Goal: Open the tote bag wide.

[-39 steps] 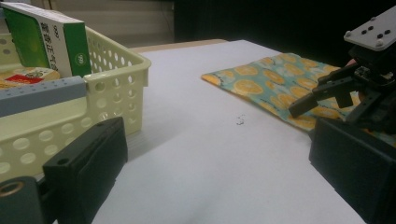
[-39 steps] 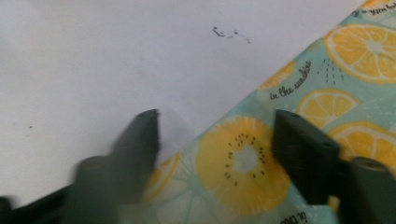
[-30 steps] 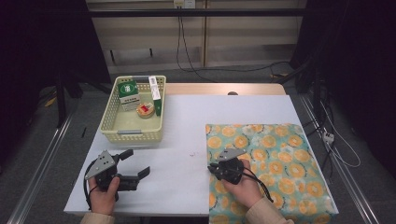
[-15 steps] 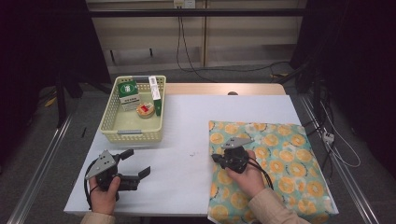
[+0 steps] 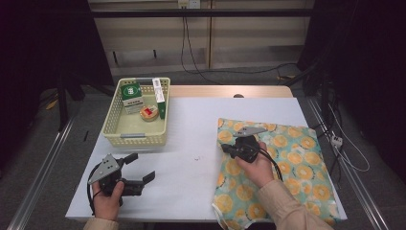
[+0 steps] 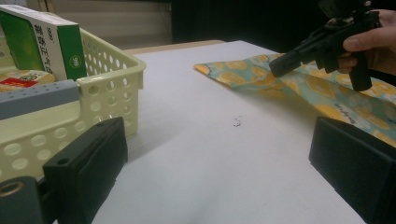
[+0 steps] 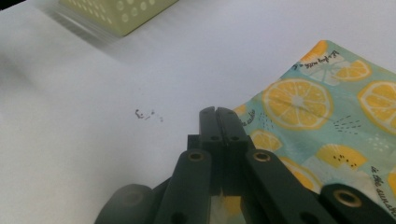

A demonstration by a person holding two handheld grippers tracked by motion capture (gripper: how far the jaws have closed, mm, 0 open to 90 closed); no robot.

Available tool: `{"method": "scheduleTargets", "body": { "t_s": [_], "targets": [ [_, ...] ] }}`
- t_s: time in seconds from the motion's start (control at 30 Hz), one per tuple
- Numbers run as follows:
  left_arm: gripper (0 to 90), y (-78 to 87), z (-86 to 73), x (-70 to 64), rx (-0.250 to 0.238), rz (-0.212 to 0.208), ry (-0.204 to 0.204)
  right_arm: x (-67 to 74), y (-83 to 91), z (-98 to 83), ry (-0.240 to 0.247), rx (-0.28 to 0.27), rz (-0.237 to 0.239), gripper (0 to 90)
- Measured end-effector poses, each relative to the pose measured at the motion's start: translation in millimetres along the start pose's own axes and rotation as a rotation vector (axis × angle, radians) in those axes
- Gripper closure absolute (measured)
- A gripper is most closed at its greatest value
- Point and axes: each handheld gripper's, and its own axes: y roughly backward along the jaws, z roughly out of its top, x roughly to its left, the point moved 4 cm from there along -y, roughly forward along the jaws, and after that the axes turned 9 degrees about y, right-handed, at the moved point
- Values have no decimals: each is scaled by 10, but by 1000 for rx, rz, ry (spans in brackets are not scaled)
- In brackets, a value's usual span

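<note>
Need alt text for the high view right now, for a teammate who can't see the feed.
The right gripper, jaws shut, pinches the left edge of a lemon-print cloth on the white table. The left gripper rests open near the front-left corner, below a cream basket holding small packages.

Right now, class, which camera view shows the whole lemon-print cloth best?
The high view: the lemon-print cloth lies spread on the table's right side, nearly all edges visible, the right tool at its left edge. The left gripper view shows a low, slanted strip of it. The right gripper view shows one corner close up.
</note>
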Motion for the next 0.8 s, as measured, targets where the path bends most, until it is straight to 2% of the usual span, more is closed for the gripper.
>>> {"method": "scheduleTargets", "body": {
  "t_s": [0.17, 0.3, 0.57, 0.8],
  "targets": [
    [43, 2, -1, 10, -1, 0, 5, -81, -19, 89, -5, -11, -8, 900],
    [44, 9, 0, 15, -2, 1, 5, -201, -48, 176, -30, -29, -13, 900],
    [43, 6, 1, 12, -5, -1, 10, -363, -88, 213, -80, -55, -18, 900],
    [44, 0, 0, 23, -9, -2, 16, -477, -78, 376, -64, -66, -51, 900]
  ]
}}
